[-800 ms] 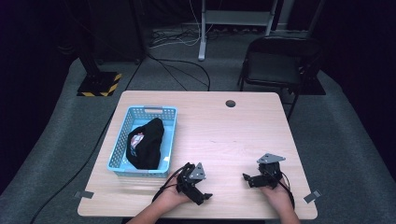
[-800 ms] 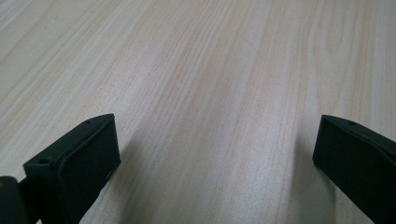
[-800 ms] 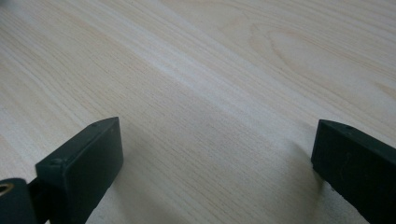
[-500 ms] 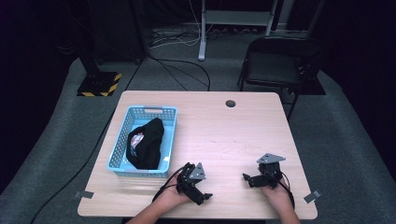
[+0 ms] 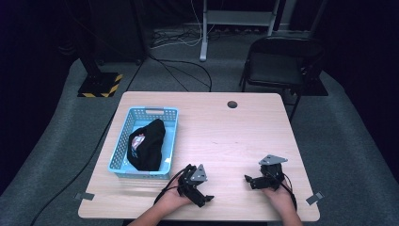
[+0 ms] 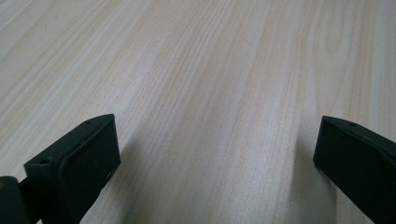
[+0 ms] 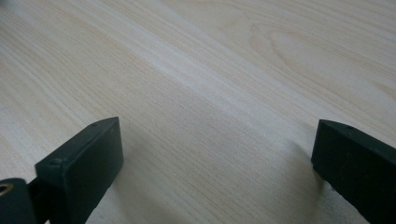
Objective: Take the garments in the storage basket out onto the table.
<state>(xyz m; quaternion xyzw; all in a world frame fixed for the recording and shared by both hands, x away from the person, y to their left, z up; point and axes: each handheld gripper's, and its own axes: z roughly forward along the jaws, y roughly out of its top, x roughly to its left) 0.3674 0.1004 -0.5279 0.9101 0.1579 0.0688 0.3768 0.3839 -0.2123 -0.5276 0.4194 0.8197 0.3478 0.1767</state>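
Both tools idle on my end. Left gripper (image 5: 201, 195) sits low on the table (image 5: 226, 136) near the front edge, jaws spread wide; in the left gripper view I see nothing but bare wood grain between them, pads (image 6: 79, 163) clear of everything. Right gripper (image 5: 251, 181) same story: jaws wide apart, bare tabletop in the gap, pads (image 7: 86, 161) gripping nothing. Each is held in a hand resting on the table; I can't tell whether the jaw tips actually touch the wood.

Nearest item: blue basket (image 5: 123, 155), just left of and a little beyond the left gripper, close but not touching it. Black garment (image 5: 149, 147) lies bundled inside, filling the middle and near end. A small white-and-red patch shows on it, looks like a label, too small for me to read. No legible writing anywhere else.

Room: open wood between the two grippers and ahead of both, right up to the far edge. Only feature there is a dark round hole (image 5: 232, 104) near the far edge, well ahead of the right gripper. Right gripper has the table's right edge near its outer side; the front edge is close behind both hands. Tape tab (image 5: 314, 198) sits at the front right corner, just outboard of the right hand, another tape tab (image 5: 85, 196) at the front left corner. Folding chair (image 5: 281, 66) stands off the table, beyond the far right corner.
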